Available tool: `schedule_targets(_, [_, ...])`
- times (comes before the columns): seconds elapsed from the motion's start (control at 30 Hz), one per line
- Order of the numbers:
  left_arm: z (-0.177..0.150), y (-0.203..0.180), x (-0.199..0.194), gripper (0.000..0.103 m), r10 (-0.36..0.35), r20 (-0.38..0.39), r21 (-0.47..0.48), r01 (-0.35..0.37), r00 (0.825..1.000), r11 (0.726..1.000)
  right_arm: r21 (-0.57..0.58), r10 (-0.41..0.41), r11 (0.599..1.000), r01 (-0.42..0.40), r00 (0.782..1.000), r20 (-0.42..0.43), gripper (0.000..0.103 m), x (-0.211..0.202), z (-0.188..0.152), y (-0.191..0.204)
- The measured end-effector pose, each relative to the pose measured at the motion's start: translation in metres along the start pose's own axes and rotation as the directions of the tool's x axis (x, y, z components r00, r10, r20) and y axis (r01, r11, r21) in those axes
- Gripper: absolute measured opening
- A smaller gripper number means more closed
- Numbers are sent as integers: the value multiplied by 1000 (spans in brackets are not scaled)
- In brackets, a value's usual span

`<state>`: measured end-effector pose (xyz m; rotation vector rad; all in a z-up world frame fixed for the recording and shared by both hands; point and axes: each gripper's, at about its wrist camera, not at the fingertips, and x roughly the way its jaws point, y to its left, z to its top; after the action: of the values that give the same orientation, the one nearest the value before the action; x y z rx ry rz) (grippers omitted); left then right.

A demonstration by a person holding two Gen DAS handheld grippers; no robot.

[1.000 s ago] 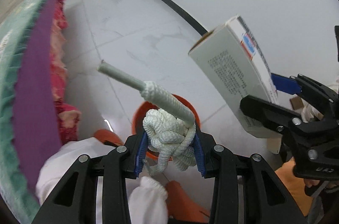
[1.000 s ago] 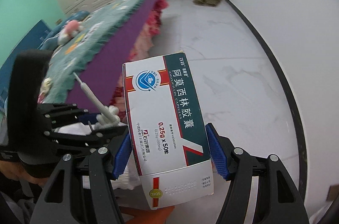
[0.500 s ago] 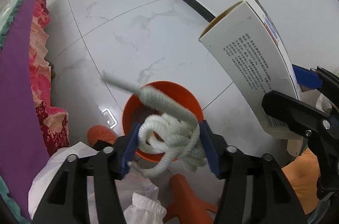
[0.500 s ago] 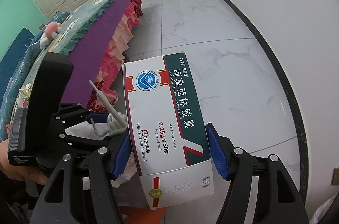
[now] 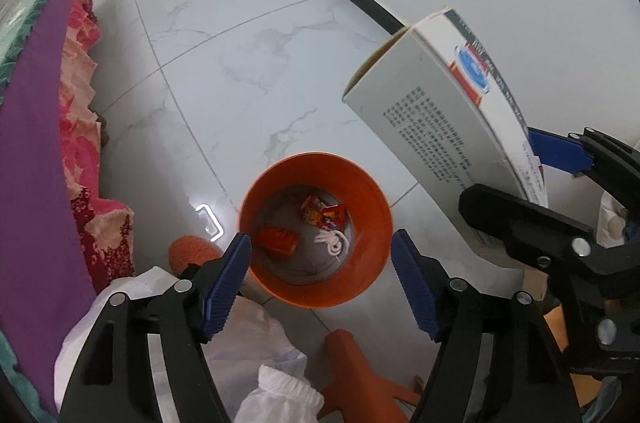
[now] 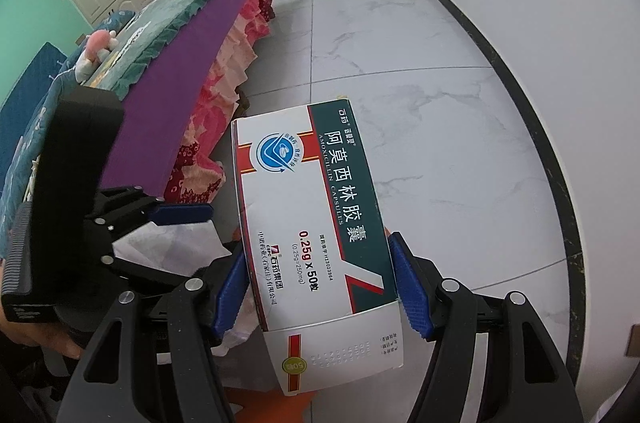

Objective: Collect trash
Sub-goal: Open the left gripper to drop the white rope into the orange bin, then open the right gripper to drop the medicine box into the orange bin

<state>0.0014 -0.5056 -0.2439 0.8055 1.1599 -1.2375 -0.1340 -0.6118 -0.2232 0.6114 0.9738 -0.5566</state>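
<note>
The left tongs (image 5: 320, 283) point steeply down over an orange bin (image 5: 372, 211) that stands on the white marble floor (image 5: 240, 71). Their blue pads (image 5: 224, 287) are spreading apart with nothing between them; the bin's mouth shows through the gap. On the bin's bottom lie a white knotted rope (image 5: 334, 241) toward 5 o'clock, a red can (image 5: 277, 239) toward 8 o'clock and a red snack wrapper (image 5: 323, 215) toward 12 o'clock.

At about 2 o'clock from the bin, the right tongs (image 6: 320, 283) grip a medicine box (image 6: 316, 223) by its long sides, both blue pads pressed against the cardboard. The box is white, green and red, printed with Chinese text and "Amoxicillin Capsules". In the left wrist view the same box (image 5: 436, 127) tilts in the air above and to the right of the bin, its far end flap open.

A bed (image 6: 192, 35) with a purple skirt and pink ruffles runs along the 9 o'clock side of the floor. White clothing (image 5: 264, 331) and orange slippers (image 5: 192, 255) of the person show at 6 o'clock, just beside the bin.
</note>
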Motion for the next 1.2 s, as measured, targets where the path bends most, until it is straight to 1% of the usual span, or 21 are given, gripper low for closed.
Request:
schedule_targets(0.13, [-3, 7, -1, 73, 29, -2, -3, -29, 1000, 1000, -6, 8, 1000, -8, 1000, -17, 66, 12, 2, 4])
schedule_targets(0.3, [-10, 24, -2, 73, 53, -9, -47, -53, 999, 997, -18, 2, 1000, -3, 999, -36, 66, 28, 3, 9])
schedule_targets(0.43, [-14, 36, -2, 73, 73, -22, -83, -74, 997, 994, -43, -33, 999, 30, 998, -58, 68, 44, 6, 17])
schedule_targets(0.67, [-18, 44, -3, 73, 67, -27, -112, -70, 997, 991, -53, -75, 996, 71, 995, -73, 69, 57, 10, 22])
schedule_targets(0.87, [-20, 44, -6, 73, 66, -20, -108, -68, 998, 992, -48, -74, 996, 71, 995, -71, 69, 51, 8, 25])
schedule_targets(1.0, [-21, 44, -12, 73, 66, -4, -108, -66, 998, 992, -40, -59, 998, 57, 997, -56, 69, 40, 9, 28])
schedule_targets(1.2, [-25, 44, -38, 73, 73, 56, -116, -67, 996, 991, -58, -30, 998, 30, 1000, 6, 69, 10, 17, 46])
